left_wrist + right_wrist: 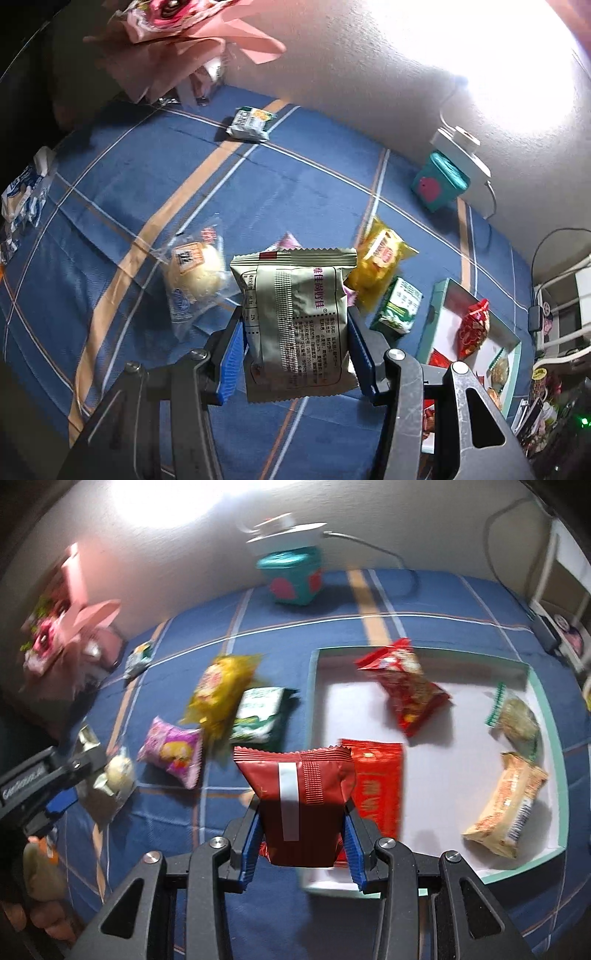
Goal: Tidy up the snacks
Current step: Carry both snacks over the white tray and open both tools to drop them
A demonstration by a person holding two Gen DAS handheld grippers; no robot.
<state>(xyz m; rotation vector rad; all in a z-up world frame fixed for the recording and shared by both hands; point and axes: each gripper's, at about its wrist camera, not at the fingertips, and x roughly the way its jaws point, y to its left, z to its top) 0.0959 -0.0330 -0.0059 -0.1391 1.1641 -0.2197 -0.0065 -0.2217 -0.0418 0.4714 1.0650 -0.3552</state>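
Note:
My left gripper [295, 332] is shut on a grey-green snack packet [299, 317], held above the blue plaid cloth [147, 184]. My right gripper [301, 823] is shut on a dark red snack packet [299, 805], held over the near left corner of the shallow teal-rimmed box [546, 716]. The box holds several snacks: a red bag [406, 686], a flat red packet [376, 786], a green-edged pastry [517, 720] and an orange-wrapped bar [506, 805]. Loose on the cloth lie a yellow bag [218, 694], a green packet [262, 716], a pink packet [173, 749] and a clear-wrapped bun [195, 273]. The left gripper also shows in the right wrist view [70, 775].
A teal tin [295, 576] and a white lamp base [288, 535] with a cable stand by the far wall. A pink wrapped bouquet [177, 44] sits at the back left. A small green-white packet [249, 123] lies far back. A white plastic bag [26, 188] lies at the left edge.

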